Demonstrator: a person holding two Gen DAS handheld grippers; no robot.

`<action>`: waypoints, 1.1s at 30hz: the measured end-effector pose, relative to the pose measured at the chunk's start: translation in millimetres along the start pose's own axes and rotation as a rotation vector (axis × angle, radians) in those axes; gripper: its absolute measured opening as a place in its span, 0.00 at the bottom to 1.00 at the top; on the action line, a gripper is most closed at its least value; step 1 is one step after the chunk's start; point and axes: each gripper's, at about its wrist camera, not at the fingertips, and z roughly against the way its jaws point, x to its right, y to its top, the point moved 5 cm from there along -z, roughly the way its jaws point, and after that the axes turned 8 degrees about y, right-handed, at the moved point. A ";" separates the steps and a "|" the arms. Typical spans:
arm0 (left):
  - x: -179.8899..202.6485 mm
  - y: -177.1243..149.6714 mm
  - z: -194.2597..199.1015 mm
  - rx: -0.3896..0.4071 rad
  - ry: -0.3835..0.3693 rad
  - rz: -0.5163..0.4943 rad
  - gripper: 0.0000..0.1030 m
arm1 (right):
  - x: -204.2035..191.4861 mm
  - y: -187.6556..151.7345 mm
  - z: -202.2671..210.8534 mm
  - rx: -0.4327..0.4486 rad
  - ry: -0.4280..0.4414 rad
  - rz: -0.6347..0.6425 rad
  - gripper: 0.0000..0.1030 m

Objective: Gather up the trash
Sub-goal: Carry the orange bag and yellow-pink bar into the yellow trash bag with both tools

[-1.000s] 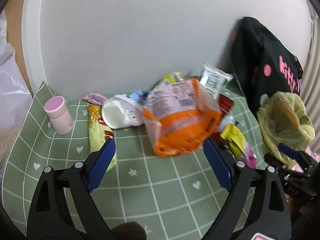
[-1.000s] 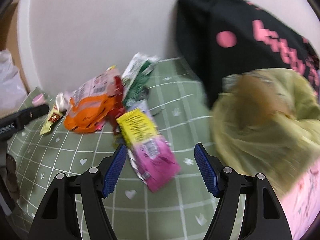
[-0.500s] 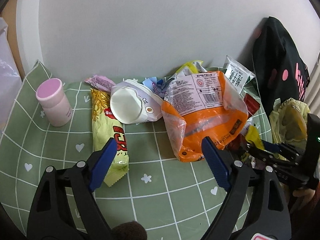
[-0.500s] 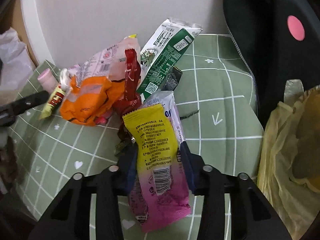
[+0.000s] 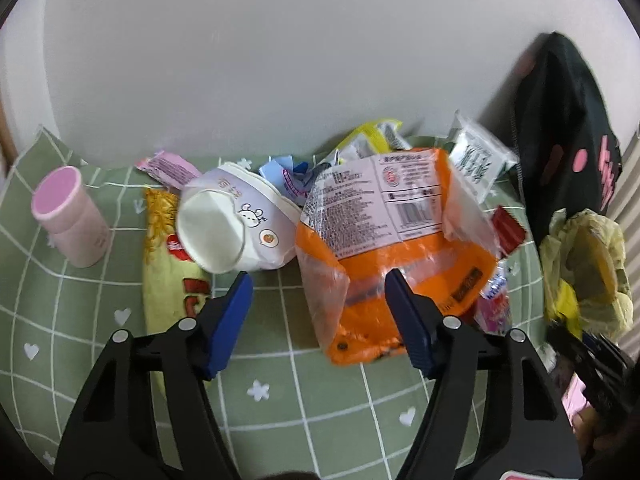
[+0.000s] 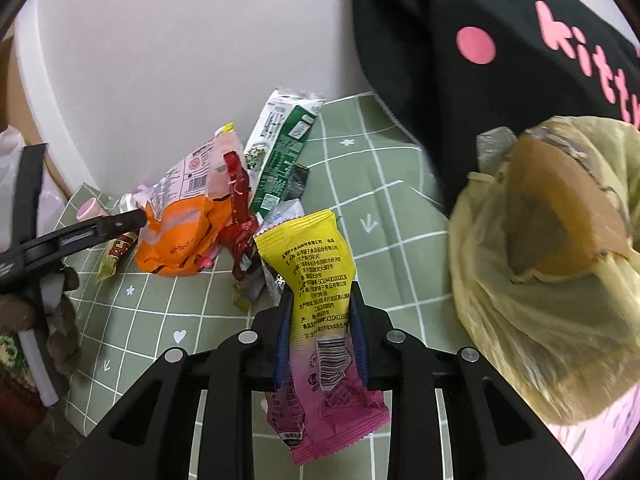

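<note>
**snack wrapper pinched, orange bag next**

my right gripper (image 6: 320, 334) is clenched on the yellow-and-pink snack wrapper (image 6: 320, 320), beside the yellow trash bag (image 6: 540, 280). my left gripper (image 5: 318, 308) is spread wide, its fingers either side of the orange bag's (image 5: 384, 256) near end. beyond lies a tipped white cup (image 5: 232, 224).

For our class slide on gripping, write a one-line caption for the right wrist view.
Right gripper shut on a yellow-and-pink snack wrapper, beside the open yellow trash bag.
</note>
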 end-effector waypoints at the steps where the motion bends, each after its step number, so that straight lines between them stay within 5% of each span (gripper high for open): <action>1: 2.0 0.4 -8.5 -0.036 0.005 -0.003 0.53 | 0.0 -0.8 3.9 0.000 -0.008 -0.004 0.24; 4: 7.0 -2.5 -20.2 -0.099 0.005 -0.015 0.20 | -0.3 -0.9 12.7 0.000 -0.029 -0.009 0.24; 6: 6.5 0.5 -11.0 -0.065 0.000 -0.003 0.17 | -0.6 0.4 17.4 0.006 -0.042 -0.012 0.24; 18: 30.0 57.1 76.3 0.191 -0.020 -0.100 0.14 | -10.8 20.7 52.3 0.110 -0.062 0.004 0.24; 27: 108.5 83.5 105.5 0.268 -0.198 -0.284 0.14 | 32.8 57.3 111.8 0.254 -0.189 -0.050 0.24; 33: 209.2 83.4 111.7 0.260 -0.400 -0.482 0.14 | 91.9 60.4 177.3 0.331 -0.359 -0.141 0.24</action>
